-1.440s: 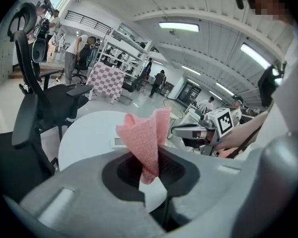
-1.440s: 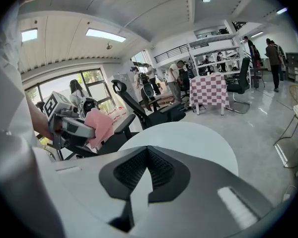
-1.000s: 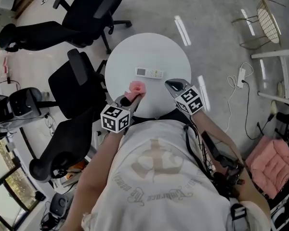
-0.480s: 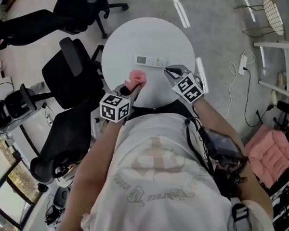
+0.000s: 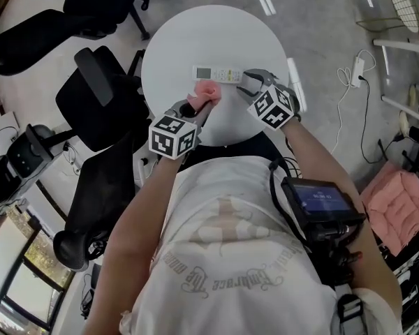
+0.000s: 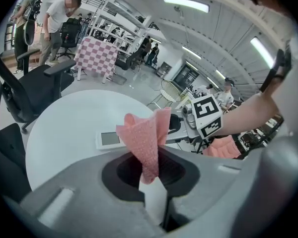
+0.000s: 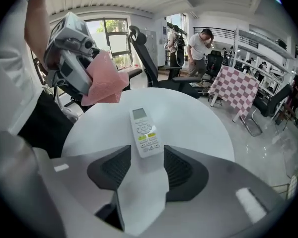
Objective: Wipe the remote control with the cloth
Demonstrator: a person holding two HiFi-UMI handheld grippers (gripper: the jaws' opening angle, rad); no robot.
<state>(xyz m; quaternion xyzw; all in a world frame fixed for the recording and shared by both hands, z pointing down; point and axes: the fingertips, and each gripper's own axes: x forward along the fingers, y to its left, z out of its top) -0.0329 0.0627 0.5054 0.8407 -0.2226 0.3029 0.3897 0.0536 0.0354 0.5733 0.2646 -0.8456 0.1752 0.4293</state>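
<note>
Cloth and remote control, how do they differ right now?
The cloth is pink and bunched; the remote control is white, flat and rigid. The cloth is pinched in the left gripper, off the table; the remote control lies flat on the table. Both are at the same round table.

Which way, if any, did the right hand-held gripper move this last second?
Yes: right hand-held gripper moved toward the right end of the remote; its jaws have just been opening, that end between their tips.
</note>
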